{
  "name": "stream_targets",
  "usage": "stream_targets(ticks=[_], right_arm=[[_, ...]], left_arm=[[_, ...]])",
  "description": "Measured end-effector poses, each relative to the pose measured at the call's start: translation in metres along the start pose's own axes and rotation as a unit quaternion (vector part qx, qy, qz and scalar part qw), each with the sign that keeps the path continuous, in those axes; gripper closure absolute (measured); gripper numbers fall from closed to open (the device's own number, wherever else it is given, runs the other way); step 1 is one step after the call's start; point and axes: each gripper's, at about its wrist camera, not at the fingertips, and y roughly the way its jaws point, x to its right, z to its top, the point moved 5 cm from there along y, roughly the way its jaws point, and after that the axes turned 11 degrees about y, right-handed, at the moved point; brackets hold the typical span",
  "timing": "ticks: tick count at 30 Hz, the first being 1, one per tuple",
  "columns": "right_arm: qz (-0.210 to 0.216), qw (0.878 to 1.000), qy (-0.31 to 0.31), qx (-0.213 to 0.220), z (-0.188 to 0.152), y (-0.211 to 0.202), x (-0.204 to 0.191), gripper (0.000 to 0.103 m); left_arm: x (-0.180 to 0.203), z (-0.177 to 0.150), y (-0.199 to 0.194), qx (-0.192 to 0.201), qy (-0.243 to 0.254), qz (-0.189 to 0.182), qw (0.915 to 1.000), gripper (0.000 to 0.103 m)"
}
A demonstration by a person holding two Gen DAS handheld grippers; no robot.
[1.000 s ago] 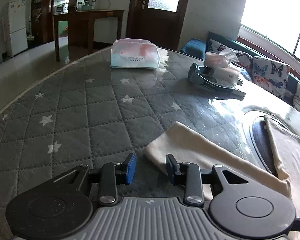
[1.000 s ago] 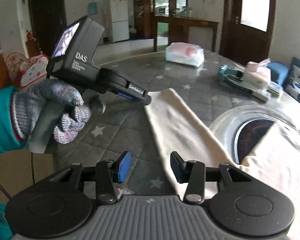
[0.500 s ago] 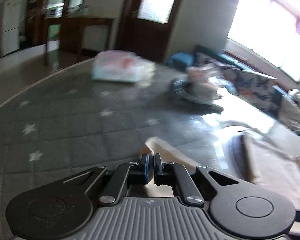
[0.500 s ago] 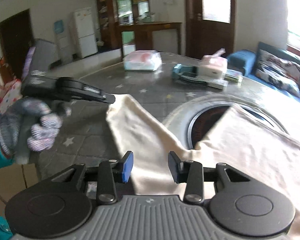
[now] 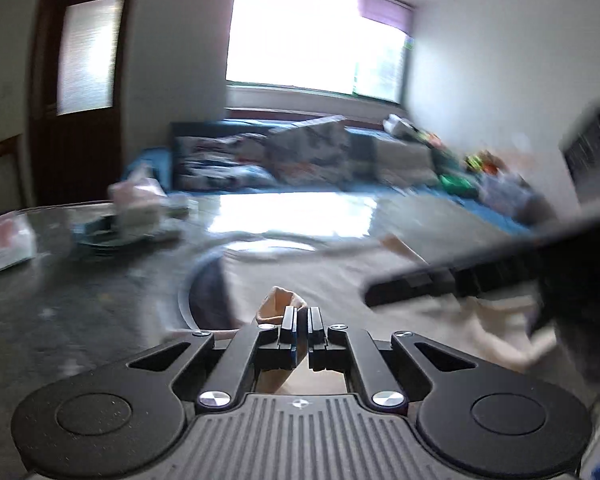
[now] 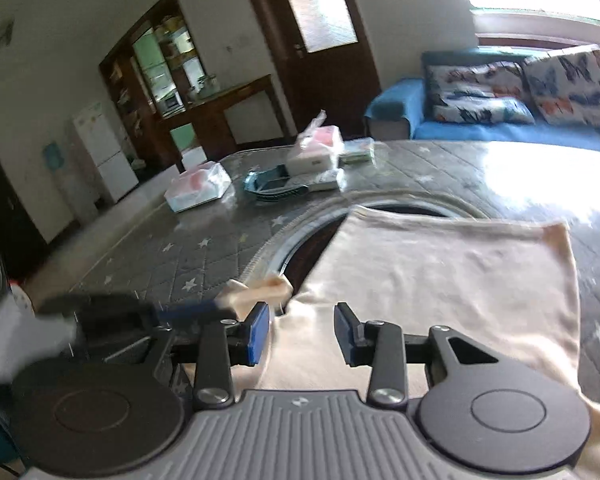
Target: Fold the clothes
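Now the left gripper [image 5: 299, 316] is clamped on a corner of the beige garment [image 6: 440, 276], lifted beside the table's round inset [image 6: 300, 236]. Over the garment, the right gripper [image 6: 302, 330] has been narrowing its parted jaws, pressing nothing.

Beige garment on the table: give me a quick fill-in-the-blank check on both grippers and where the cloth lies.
1. The left gripper is ____ on a corner of the beige garment.
2. The right gripper stands ____, its pads clear of the cloth under them.
3. The garment partly covers a round ____ in the table.
4. Between the tissue pack and the garment lies a dark ____.

Missing words: shut; open; opening; brush
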Motion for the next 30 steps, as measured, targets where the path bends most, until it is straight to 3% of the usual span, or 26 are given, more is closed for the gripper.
stream_targets(ticks=[6, 12, 17, 20, 25, 30], right_arm=[[-0.006, 0.999, 0.045, -0.028, -0.011, 0.012, 0.024, 0.066], [-0.021, 0.996, 0.064, -0.059, -0.024, 0.028, 0.032, 0.066], [-0.032, 0.995, 0.057, -0.076, -0.036, 0.041, 0.028, 0.066], [-0.041, 0.995, 0.045, -0.080, -0.041, 0.046, 0.023, 0.066], [-0.060, 0.995, 0.015, -0.077, -0.048, 0.053, 0.011, 0.066], [-0.086, 0.993, -0.009, -0.076, -0.050, 0.054, 0.003, 0.087]], left_arm=[[0.044, -0.015, 0.013, -0.035, 0.063, -0.038, 0.9966, 0.095], [0.037, -0.026, -0.002, -0.042, 0.081, -0.033, 0.9953, 0.089], [0.001, -0.034, -0.020, -0.044, 0.066, 0.012, 0.9967, 0.084], [-0.025, -0.042, -0.032, -0.049, 0.047, 0.048, 0.9966, 0.066], [-0.044, -0.056, -0.045, -0.059, 0.032, 0.083, 0.9943, 0.064], [-0.048, -0.064, -0.044, -0.068, 0.020, 0.096, 0.9929, 0.054]])
